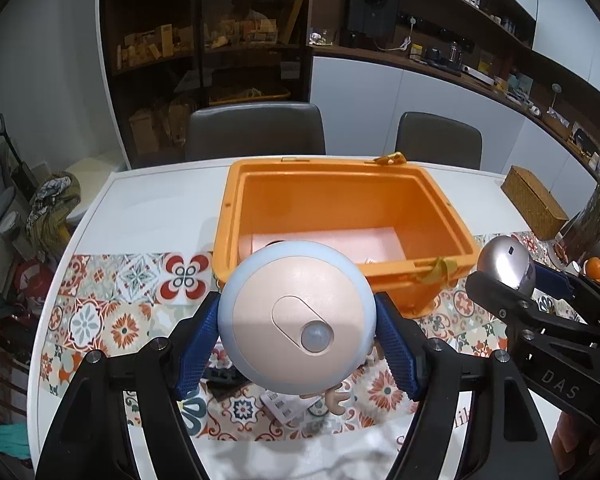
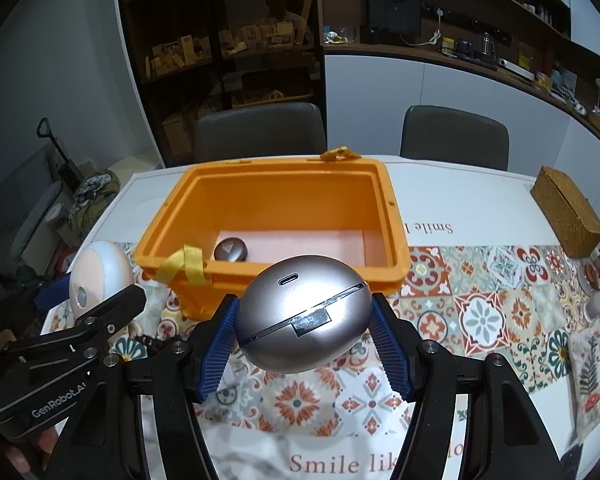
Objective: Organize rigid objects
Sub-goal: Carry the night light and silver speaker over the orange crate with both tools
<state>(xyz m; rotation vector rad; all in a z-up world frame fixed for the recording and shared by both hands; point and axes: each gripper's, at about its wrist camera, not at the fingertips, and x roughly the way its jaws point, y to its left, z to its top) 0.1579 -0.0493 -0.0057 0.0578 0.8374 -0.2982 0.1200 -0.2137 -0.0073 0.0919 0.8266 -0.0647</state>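
Observation:
My left gripper [image 1: 296, 344] is shut on a round pale-blue and peach sensor light [image 1: 296, 316], held above the patterned cloth just in front of the orange box [image 1: 440, 220]. My right gripper [image 2: 304, 334] is shut on a silver egg-shaped case [image 2: 304, 312] with tape across its seam, also held in front of the orange box [image 2: 392, 216]. The silver case [image 1: 504, 262] shows at the right of the left wrist view, and the sensor light [image 2: 100, 276] at the left of the right wrist view. A small dark round case [image 2: 230, 250] lies on the box's pink floor.
A patterned tile cloth [image 2: 480, 312] covers the white table [image 1: 160, 196]. A woven basket [image 2: 568, 210] stands at the far right. A small card [image 1: 280, 404] and a beige figure [image 1: 334, 400] lie under the left gripper. Two grey chairs [image 2: 260, 132] stand behind the table. Oranges [image 1: 596, 270] sit at right.

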